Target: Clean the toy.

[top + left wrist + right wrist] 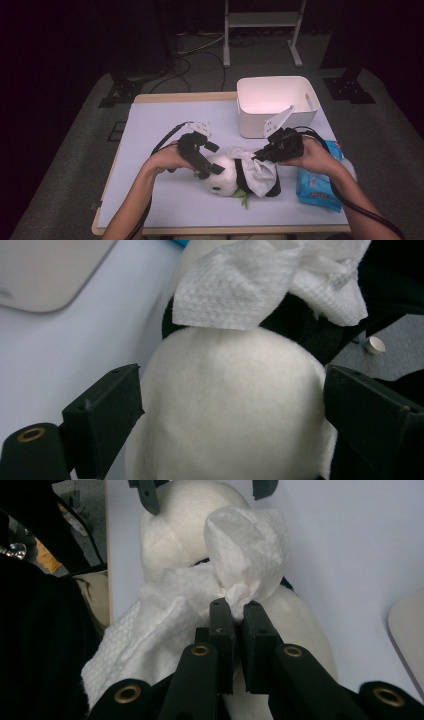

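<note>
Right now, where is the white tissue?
In the high view the white tissue lies draped over the panda plush toy at the table's front centre, pinched by the right hand-held gripper, left of the blue wipes pack.

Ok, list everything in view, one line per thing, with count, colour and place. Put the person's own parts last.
panda plush toy: one, white and black, lying near the front middle of the table.
wipe: one, white, draped over the panda's body.
storage bin: one, white, at the back right of the table.
wipes pack: one, blue, at the front right of the table.
table: one, pale top with wooden edge, on grey carpet.
metal stand: one, light grey, on the floor behind the table.
left claw: one, black, jaws open either side of the panda's head.
right claw: one, black, shut on the wipe.
</note>
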Demonstrator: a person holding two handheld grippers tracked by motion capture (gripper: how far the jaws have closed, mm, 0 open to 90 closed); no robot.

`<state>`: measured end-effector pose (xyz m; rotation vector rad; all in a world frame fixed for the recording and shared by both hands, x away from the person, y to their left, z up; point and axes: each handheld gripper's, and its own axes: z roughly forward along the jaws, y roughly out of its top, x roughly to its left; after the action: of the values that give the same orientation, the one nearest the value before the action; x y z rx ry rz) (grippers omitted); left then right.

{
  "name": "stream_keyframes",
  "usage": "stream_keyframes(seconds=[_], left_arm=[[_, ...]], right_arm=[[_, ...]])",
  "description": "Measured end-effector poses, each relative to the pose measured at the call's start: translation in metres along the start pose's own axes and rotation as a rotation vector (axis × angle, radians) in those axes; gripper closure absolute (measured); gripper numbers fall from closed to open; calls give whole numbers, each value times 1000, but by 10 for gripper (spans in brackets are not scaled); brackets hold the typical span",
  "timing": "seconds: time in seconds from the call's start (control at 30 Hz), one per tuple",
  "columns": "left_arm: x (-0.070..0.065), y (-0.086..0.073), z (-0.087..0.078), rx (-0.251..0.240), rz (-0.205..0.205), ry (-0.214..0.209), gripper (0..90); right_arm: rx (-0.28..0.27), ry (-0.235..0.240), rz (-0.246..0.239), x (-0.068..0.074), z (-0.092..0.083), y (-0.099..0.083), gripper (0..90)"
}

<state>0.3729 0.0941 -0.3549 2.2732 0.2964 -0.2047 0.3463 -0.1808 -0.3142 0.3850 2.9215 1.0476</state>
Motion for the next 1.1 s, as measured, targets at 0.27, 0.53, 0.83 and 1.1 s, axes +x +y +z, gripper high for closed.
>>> stream_keyframes(seconds=[0.27, 0.53, 0.83, 1.1], left_arm=[[-7, -8, 11, 19, 43, -32, 218], [-17, -10, 10, 50, 93, -16, 218], [-22, -16, 9, 25, 96, -21, 210], [-22, -8, 8, 38, 59, -46, 151]], right_arm=[[27, -25, -43, 11, -2, 7, 840], [35, -34, -54, 7, 11, 23, 839], [31, -37, -36, 8, -1, 10, 838], [33, -14, -30, 11, -4, 0, 839]])
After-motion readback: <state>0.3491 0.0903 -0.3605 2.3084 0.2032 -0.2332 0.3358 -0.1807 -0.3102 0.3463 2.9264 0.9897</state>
